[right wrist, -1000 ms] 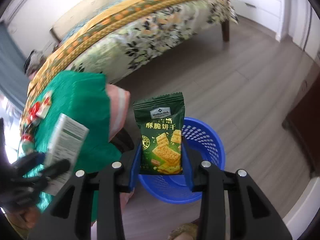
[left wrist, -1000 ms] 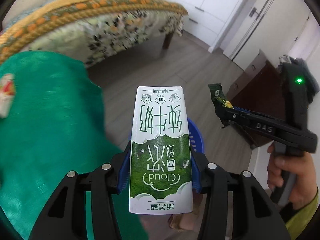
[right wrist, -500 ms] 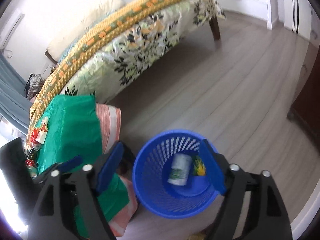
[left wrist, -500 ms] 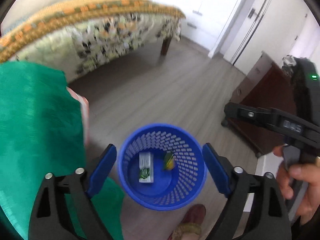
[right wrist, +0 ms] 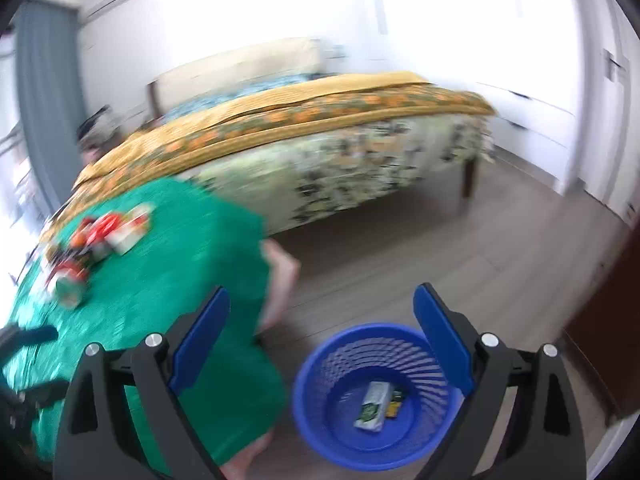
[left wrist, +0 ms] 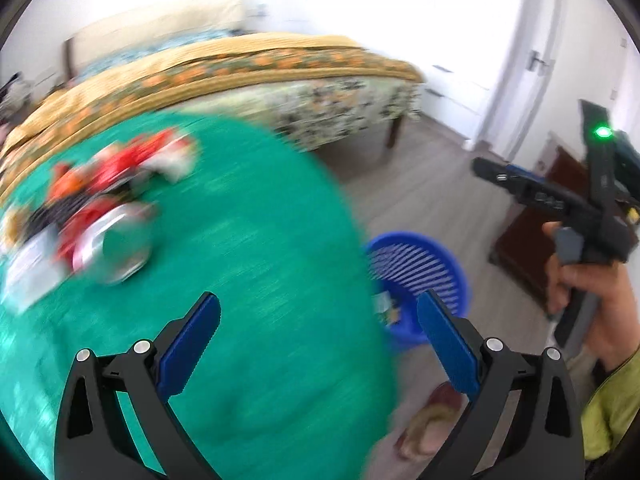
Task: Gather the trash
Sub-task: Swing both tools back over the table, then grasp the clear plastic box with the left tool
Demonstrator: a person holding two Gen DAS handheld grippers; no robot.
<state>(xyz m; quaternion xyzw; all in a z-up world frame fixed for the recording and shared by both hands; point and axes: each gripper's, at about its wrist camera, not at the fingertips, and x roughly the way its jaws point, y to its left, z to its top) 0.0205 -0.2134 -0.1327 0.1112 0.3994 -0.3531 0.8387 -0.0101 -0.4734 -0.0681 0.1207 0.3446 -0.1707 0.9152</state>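
Note:
The blue trash basket (right wrist: pixel 316 416) stands on the floor with a green-and-white milk carton (right wrist: pixel 374 406) and a dark snack packet (right wrist: pixel 395 403) inside; its rim also shows in the left wrist view (left wrist: pixel 416 240). My right gripper (right wrist: pixel 322 340) is open and empty above the basket. My left gripper (left wrist: pixel 318 344) is open and empty over the green cloth (left wrist: pixel 240 264). A blurred heap of trash lies on the cloth: red wrappers (left wrist: pixel 120 168), a metal can (left wrist: pixel 116 248); the heap also shows in the right wrist view (right wrist: pixel 100 236).
A bed with a floral, orange-trimmed cover (right wrist: pixel 320 128) stands behind. A dark wooden cabinet (left wrist: pixel 532 240) is at the right. My right hand and its gripper body (left wrist: pixel 592 208) show in the left view. A slippered foot (left wrist: pixel 428 420) is beside the basket.
Both grippers opened and dropped the milk carton and snack packet into the basket. Both views then swung up and left toward the green cloth, with motion blur.

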